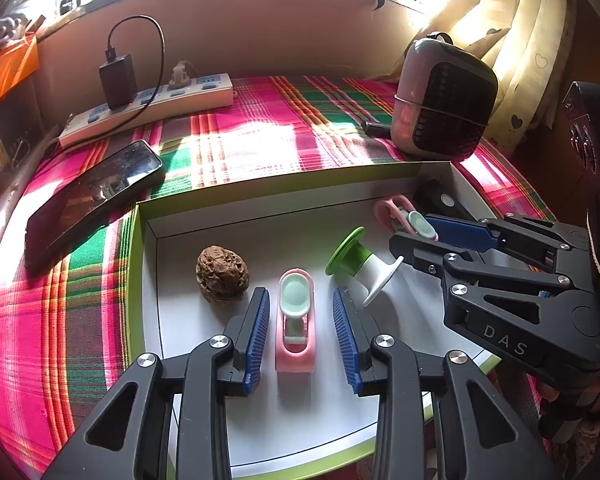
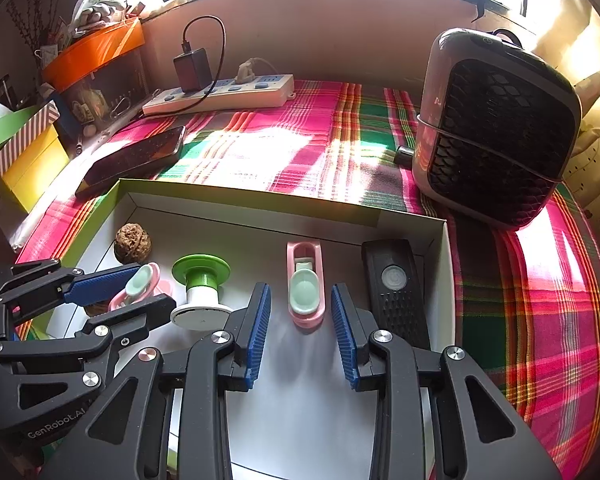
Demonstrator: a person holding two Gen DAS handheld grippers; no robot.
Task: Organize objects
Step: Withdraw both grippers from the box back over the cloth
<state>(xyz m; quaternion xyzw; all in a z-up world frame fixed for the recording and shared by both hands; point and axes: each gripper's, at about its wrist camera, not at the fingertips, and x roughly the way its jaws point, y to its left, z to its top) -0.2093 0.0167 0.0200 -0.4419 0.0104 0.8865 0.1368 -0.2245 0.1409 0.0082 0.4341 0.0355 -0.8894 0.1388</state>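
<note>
A white box with a green rim point(image 1: 135, 264) point(image 2: 260, 216) sits on a plaid cloth. Inside lie a walnut point(image 1: 222, 274) point(image 2: 133, 243), a green-and-white spool point(image 1: 360, 266) point(image 2: 200, 288), a black remote point(image 1: 440, 200) point(image 2: 396, 284) and two pink clips with mint pads. My left gripper point(image 1: 301, 336) point(image 2: 148, 292) is open around one pink clip point(image 1: 295, 320) point(image 2: 140, 284), with gaps on both sides. My right gripper point(image 2: 302, 320) point(image 1: 414, 236) is open around the other pink clip point(image 2: 306, 284) point(image 1: 398, 214), its pads clear of it.
Behind the box on the cloth lie a dark phone point(image 1: 96, 196) point(image 2: 136, 158) and a white power strip with a black charger point(image 1: 148, 108) point(image 2: 220, 94). A small heater point(image 1: 444, 100) point(image 2: 496, 128) stands at the right. Orange and yellow boxes point(image 2: 96, 50) crowd the left.
</note>
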